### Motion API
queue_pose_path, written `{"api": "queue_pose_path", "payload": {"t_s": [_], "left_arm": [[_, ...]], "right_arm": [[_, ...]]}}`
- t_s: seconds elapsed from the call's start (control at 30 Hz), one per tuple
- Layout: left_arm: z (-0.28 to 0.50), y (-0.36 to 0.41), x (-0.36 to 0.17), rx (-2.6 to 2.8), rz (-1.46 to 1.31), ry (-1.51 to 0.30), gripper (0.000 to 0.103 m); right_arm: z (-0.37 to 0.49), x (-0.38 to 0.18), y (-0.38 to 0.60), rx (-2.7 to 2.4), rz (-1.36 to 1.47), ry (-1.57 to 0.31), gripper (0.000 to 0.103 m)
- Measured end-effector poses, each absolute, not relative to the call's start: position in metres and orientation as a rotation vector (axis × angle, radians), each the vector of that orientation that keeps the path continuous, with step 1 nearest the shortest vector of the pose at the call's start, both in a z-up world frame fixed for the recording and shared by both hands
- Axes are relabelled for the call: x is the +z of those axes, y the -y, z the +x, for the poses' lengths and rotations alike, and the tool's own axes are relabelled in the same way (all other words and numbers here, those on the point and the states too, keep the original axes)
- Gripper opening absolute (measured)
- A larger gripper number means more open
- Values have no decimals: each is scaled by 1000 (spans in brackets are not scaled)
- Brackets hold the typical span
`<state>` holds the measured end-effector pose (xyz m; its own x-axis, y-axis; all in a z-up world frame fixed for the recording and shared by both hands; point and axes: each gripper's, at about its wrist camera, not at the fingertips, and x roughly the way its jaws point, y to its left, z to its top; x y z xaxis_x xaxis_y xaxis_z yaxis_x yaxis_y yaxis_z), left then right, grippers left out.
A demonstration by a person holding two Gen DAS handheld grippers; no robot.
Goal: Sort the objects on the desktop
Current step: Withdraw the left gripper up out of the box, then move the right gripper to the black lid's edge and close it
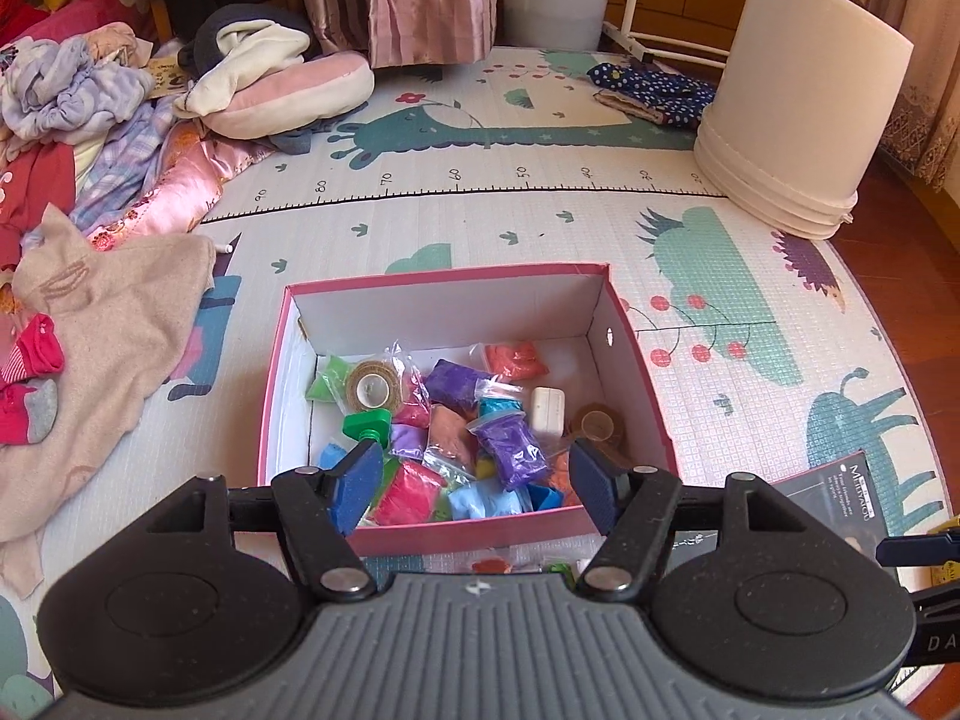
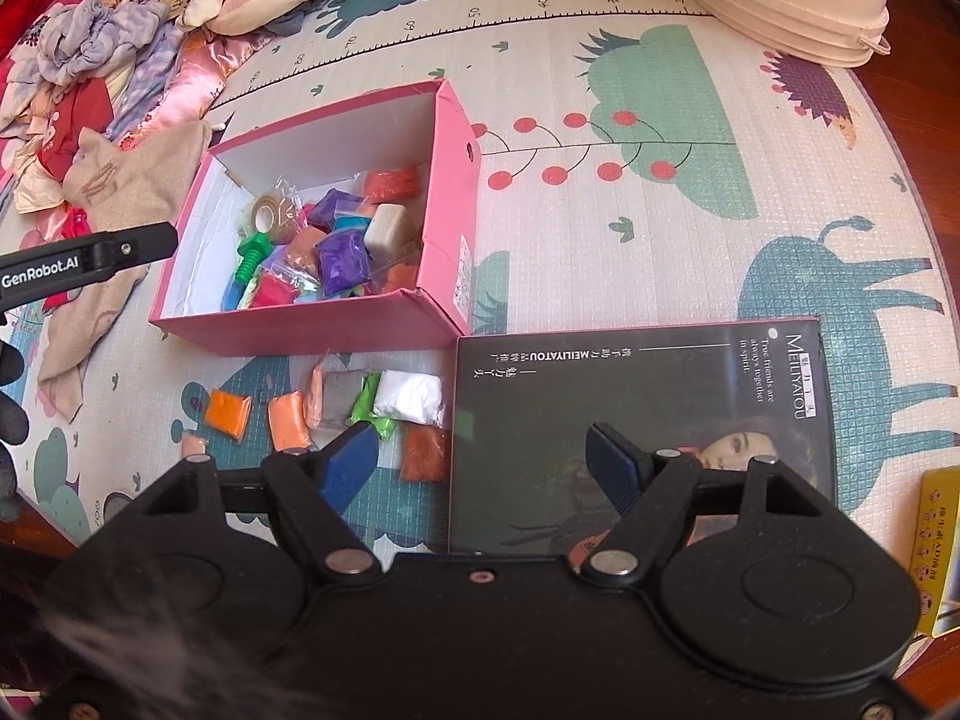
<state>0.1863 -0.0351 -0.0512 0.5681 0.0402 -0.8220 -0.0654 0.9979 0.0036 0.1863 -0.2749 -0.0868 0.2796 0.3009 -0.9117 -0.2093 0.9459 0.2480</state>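
A pink box (image 1: 480, 531) (image 2: 300, 327) sits on the play mat and holds several coloured clay bags, a tape roll (image 1: 373, 385), a green screw toy (image 1: 364, 423) and a white case (image 1: 548, 411). My left gripper (image 1: 477, 480) is open and empty above the box's near wall. Several loose clay bags lie on the mat in front of the box, among them a white bag (image 2: 410, 397) and an orange bag (image 2: 227, 414). My right gripper (image 2: 483, 459) is open and empty, over the gap between these bags and a black lid (image 2: 648, 384).
A pile of clothes (image 1: 90, 192) and a pink cushion (image 1: 300, 96) lie at the left. An upturned white bucket (image 1: 798, 108) stands at the far right. A yellow box (image 2: 939, 546) sits at the right edge. The left gripper's arm (image 2: 90, 261) shows at the left.
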Motion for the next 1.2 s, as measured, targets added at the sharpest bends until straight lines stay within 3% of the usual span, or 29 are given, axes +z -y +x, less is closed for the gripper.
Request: {"api": "queue_pose_path", "payload": {"t_s": [0.33,0.53,0.7,0.73,0.8,1.2], "left_arm": [[145,71,-42,-44,-58,-998,77],[123,108,-56,-168,-32,-1035,89],[108,131,-75,-241,-35,-1073,89],[104,134,-79,-251,-47,-1081,89],[101,135,-90,-260,-72,-1097,89],[99,138,-138,-237,-112,-1189,90]], "right_arm": [[178,-59,306,325,75,-1232,76],[179,-47,333,296,28,-1248,76],[183,-39,347,301,-76,-1269,76],[184,-40,350,309,-100,-1274,76],[187,-42,355,323,-149,-1285,91],[208,-109,396,322,-92,-1389,92]]}}
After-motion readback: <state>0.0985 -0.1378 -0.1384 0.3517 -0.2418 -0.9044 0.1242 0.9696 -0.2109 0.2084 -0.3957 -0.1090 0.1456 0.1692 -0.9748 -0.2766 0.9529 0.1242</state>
